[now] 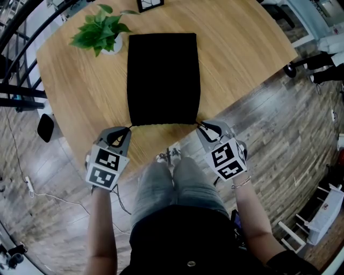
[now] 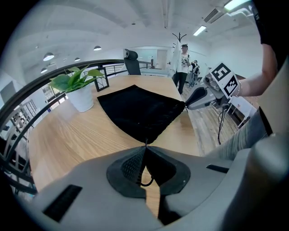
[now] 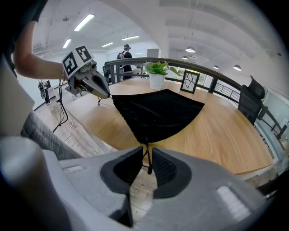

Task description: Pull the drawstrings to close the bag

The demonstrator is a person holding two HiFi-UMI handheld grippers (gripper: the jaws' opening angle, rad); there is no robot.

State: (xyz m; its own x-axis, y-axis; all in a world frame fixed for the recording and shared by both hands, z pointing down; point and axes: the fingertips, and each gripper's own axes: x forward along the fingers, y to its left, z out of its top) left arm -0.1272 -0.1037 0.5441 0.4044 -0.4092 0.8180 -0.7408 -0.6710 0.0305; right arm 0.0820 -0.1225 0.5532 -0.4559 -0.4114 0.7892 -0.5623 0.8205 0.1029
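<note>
A flat black bag (image 1: pixel 163 78) lies on the round wooden table (image 1: pixel 80 91), its mouth toward the near edge. At the bag's near left corner my left gripper (image 1: pixel 122 130) is shut on the left drawstring (image 2: pixel 145 143); the pads meet and a loop of cord shows behind them. My right gripper (image 1: pixel 204 127) is at the near right corner. In the right gripper view its jaws (image 3: pixel 145 155) stand apart, and the right drawstring (image 3: pixel 147 162) hangs loose in the gap without being pressed by the pads. The bag's mouth edge (image 3: pixel 140 131) looks slightly gathered.
A potted green plant (image 1: pixel 102 29) stands at the bag's far left and a small picture frame (image 1: pixel 149 4) at the back edge. My knees (image 1: pixel 172 177) are just beyond the table's near edge. A railing (image 3: pixel 216 76) runs behind the table; a person (image 2: pixel 183 67) stands far off.
</note>
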